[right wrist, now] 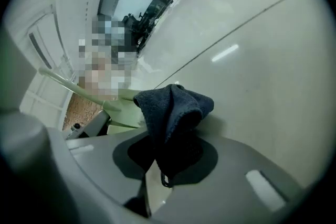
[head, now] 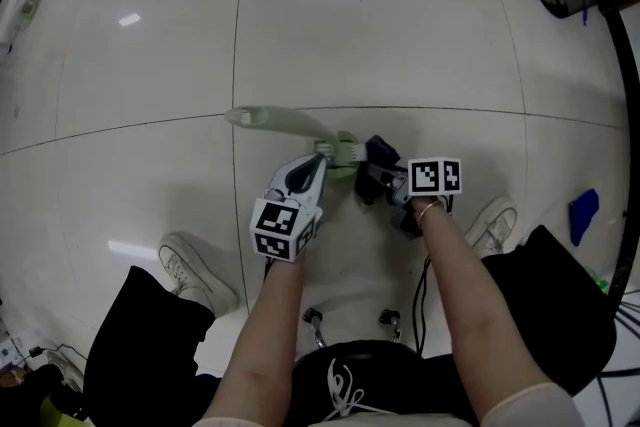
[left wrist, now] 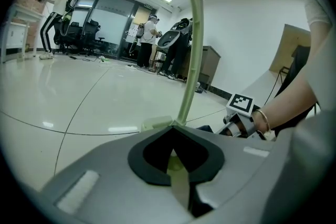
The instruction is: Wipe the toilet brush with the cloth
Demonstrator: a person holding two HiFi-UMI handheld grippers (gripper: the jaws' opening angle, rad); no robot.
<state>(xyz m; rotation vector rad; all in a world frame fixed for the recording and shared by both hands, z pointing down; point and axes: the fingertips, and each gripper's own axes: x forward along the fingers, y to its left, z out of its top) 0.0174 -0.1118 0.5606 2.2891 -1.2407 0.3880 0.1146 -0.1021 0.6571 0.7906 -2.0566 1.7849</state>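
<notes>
A pale green toilet brush (head: 290, 127) is held low over the white floor, its long handle pointing left in the head view. My left gripper (head: 322, 156) is shut on it near its thicker end. In the left gripper view the handle (left wrist: 191, 39) rises straight up from the closed jaws of that gripper (left wrist: 176, 159). My right gripper (head: 373, 178) is shut on a dark blue cloth (head: 381, 153), just right of the brush. In the right gripper view the cloth (right wrist: 174, 106) bunches out of the gripper (right wrist: 161, 166) and lies against the green brush (right wrist: 119, 109).
The person's white shoes (head: 196, 271) (head: 494, 224) stand on either side of the glossy tiled floor (head: 380, 35). A blue item (head: 583, 214) lies at the right. Chair castors (head: 315, 317) sit under the arms. Office chairs and standing people (left wrist: 152, 39) are far off.
</notes>
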